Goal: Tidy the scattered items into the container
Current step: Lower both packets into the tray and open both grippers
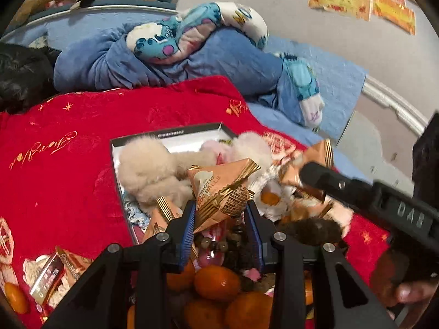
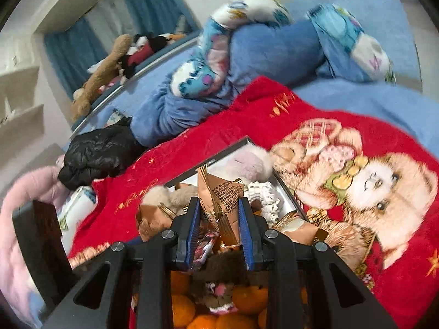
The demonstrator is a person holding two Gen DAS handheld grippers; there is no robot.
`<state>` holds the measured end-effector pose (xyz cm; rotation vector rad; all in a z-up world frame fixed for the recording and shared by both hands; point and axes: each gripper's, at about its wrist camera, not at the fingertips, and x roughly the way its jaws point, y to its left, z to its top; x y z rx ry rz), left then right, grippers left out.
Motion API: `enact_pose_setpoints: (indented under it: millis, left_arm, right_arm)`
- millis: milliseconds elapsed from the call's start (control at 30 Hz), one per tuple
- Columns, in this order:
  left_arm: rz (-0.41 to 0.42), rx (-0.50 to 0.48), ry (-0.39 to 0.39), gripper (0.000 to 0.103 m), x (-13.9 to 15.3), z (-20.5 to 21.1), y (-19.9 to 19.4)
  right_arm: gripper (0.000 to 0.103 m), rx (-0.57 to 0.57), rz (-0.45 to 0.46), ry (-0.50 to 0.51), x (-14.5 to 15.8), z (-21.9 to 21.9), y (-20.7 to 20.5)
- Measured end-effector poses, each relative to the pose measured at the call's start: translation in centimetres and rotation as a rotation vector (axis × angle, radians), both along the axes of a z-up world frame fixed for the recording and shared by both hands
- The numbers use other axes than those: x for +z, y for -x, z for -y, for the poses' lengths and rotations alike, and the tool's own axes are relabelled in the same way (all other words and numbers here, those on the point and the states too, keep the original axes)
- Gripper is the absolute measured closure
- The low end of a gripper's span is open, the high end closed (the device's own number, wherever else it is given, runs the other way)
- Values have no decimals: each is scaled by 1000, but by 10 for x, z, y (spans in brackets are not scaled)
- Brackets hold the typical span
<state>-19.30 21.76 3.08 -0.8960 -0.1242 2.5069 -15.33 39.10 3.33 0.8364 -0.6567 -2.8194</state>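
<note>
My left hand-held gripper [image 1: 222, 213] was clamped on a triangular orange snack packet [image 1: 223, 189], holding it above the open box [image 1: 164, 136] on the red blanket [image 1: 68, 142]. My right hand-held gripper [image 2: 218, 219] gripped a second copper-coloured snack packet [image 2: 219, 192] over the same box [image 2: 219, 153], which already held a beige plush toy [image 1: 145, 170], a pink plush [image 2: 247, 164] and more packets. Mandarins [image 1: 216, 282] were heaped just below the left fingers [image 1: 186, 235]. A small carton [image 1: 46, 277] and another mandarin [image 1: 16, 297] lay outside the box on the blanket. Behind lay a crumpled blue quilt [image 1: 192, 65] and a black jacket [image 2: 96, 150].
</note>
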Motion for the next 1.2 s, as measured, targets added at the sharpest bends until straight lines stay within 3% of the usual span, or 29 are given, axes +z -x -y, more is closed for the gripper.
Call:
enact_pose_setpoints:
  millis: [100, 467, 733, 933, 967, 1000, 1067, 1133, 1167, 1200]
  left_arm:
    - [14, 6, 43, 67, -12, -7, 7]
    - [11, -16, 33, 67, -13, -10, 9]
    - [6, -13, 42, 67, -13, -14, 9]
    - [2, 0, 74, 66, -14, -16, 7]
    - [-1, 3, 87, 65, -14, -17, 7]
    - [-2, 9, 100, 58, -13, -18, 8]
    - [-2, 8, 121, 48, -12, -20, 7]
    - [-6, -10, 118, 20, -9, -22, 5]
    - [-11, -7, 123, 13, -8, -23, 3]
    - [-15, 7, 132, 0, -6, -22, 2]
  right_arm:
    - [77, 2, 19, -16, -6, 0, 7]
    - [77, -29, 77, -40, -31, 0, 26]
    - [76, -24, 61, -69, -32, 4, 23]
    - [66, 0, 37, -79, -27, 5, 18]
    - [56, -1, 32, -81, -26, 5, 17]
    - [38, -2, 24, -85, -24, 5, 15]
    - [19, 3, 1, -85, -21, 3, 9]
    - [11, 3, -31, -73, -16, 0, 2]
    - [1, 1, -39, -66, -15, -1, 0]
    - [0, -4, -46, -61, -13, -3, -3]
